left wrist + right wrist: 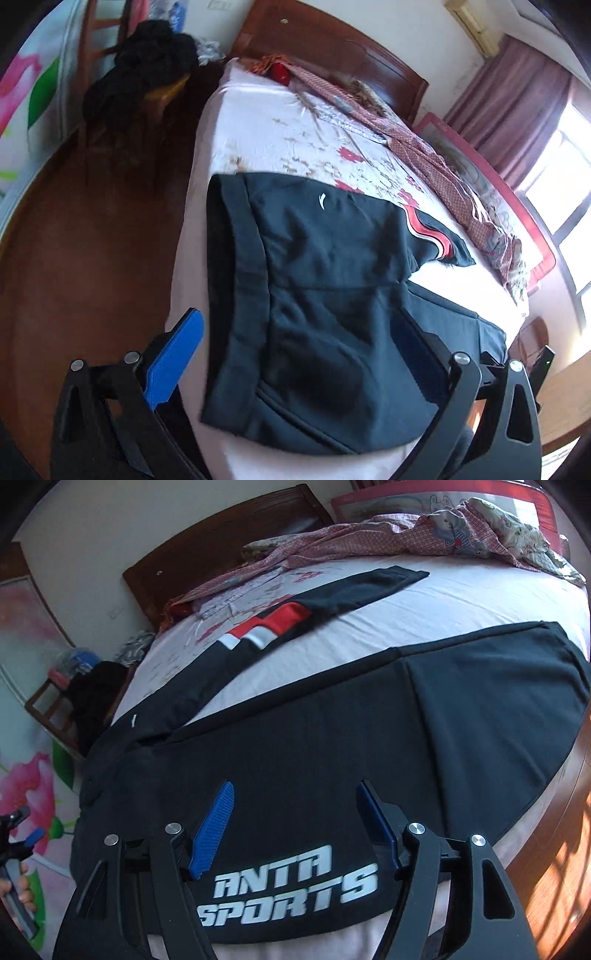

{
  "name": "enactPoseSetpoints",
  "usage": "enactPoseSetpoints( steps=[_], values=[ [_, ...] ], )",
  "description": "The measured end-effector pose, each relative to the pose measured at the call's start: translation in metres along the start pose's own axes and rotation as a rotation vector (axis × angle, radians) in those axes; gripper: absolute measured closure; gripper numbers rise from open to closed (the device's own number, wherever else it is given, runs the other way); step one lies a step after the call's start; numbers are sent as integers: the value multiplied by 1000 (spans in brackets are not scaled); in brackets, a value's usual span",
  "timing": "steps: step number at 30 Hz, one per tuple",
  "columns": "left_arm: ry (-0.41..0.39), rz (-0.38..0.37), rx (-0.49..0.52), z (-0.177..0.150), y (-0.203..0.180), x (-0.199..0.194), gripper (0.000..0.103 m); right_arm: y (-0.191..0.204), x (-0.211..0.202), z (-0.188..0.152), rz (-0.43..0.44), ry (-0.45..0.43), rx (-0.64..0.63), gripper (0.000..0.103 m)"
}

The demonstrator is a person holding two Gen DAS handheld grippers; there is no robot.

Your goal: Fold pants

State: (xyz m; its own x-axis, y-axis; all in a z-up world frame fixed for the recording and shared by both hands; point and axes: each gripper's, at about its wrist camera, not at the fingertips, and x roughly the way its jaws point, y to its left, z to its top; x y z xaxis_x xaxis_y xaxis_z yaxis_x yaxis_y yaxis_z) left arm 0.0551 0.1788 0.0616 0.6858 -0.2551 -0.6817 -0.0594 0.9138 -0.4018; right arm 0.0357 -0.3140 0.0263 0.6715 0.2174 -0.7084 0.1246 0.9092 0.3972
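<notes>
Black athletic pants with a red-and-white side stripe (pixel 332 295) lie spread flat on the white-sheeted bed (pixel 258 122), waistband toward the bed's near-left edge, legs splayed apart in a V. In the right wrist view one leg runs off toward 1 o'clock, stripe uppermost; the other (pixel 461 709), printed with white lettering, fills the foreground toward 3 o'clock. No fold appears made yet; judged an opening step, before the legs are brought together. Left gripper (pixel 295 362) hovers over the waist and hip area, jaws wide, nothing between them; the blue pad (pixel 173 362) sits at 8 o'clock, beyond the waistband, over the bed's edge. Right gripper (pixel 295 830) hangs over the lettered leg, jaws wide, holding nothing; whether the tips touch cloth cannot be told. Next move likely calls for pinching one leg's outer edge and carrying it across onto the other, keeping the seam straight. Open sheet lies between the legs, giving room to drag. A rumpled pink checked quilt (pixel 369 542) lies along the far side at 12 o'clock, well apart. The near leg's cuff lies close to the bed's edge at 3 o'clock, above the wooden floor (pixel 554 867); slip risk there.
</notes>
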Motion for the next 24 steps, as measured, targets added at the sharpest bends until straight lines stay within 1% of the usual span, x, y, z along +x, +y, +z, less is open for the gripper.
enactPoseSetpoints(
  steps=[2, 3, 4, 5, 6, 7, 10, 12, 14, 16, 17, 19, 21, 22, 23, 24],
  values=[
    [28, -72, 89, 26, 12, 17, 2, 18, 2, -7, 29, 36, -2, 35],
    [51, -92, 137, 41, 19, 28, 2, 28, 3, -8, 32, 47, -17, 35],
    [65, -95, 176, 55, 26, 38, 2, 38, 4, -9, 38, 58, -37, 35],
    [60, -82, 210, 68, 32, 47, 2, 48, 5, -11, 46, 74, -57, 35],
    [49, -91, 245, 79, 38, 55, 2, 56, 7, -10, 46, 83, -73, 35],
    [50, -122, 268, 88, 44, 63, 2, 62, 7, -9, 46, 85, -78, 35],
    [71, -156, 262, 115, 69, 93, 3, 73, 11, -6, 57, 104, -66, 35],
    [74, -152, 262, 123, 82, 110, 3, 80, 14, -2, 64, 114, -64, 35],
    [94, -170, 262, 126, 92, 127, 4, 87, 17, -1, 66, 130, -69, 35],
    [126, -217, 251, 122, 93, 144, 15, 94, 20, -1, 66, 144, -87, 35],
    [142, -237, 247, 121, 95, 152, 19, 98, 22, -1, 64, 151, -96, 35],
    [161, -246, 248, 116, 94, 164, 28, 102, 26, 0, 75, 170, -96, 35],
    [158, -268, 233, 113, 96, 169, 30, 107, 30, -1, 82, 183, -95, 35],
    [150, -284, 215, 114, 97, 169, 34, 109, 31, -1, 86, 187, -100, 35],
    [147, -288, 194, 114, 98, 169, 40, 111, 34, -2, 83, 192, -108, 35],
    [149, -280, 182, 114, 100, 170, 53, 113, 36, -2, 81, 200, -111, 35]
  ],
)
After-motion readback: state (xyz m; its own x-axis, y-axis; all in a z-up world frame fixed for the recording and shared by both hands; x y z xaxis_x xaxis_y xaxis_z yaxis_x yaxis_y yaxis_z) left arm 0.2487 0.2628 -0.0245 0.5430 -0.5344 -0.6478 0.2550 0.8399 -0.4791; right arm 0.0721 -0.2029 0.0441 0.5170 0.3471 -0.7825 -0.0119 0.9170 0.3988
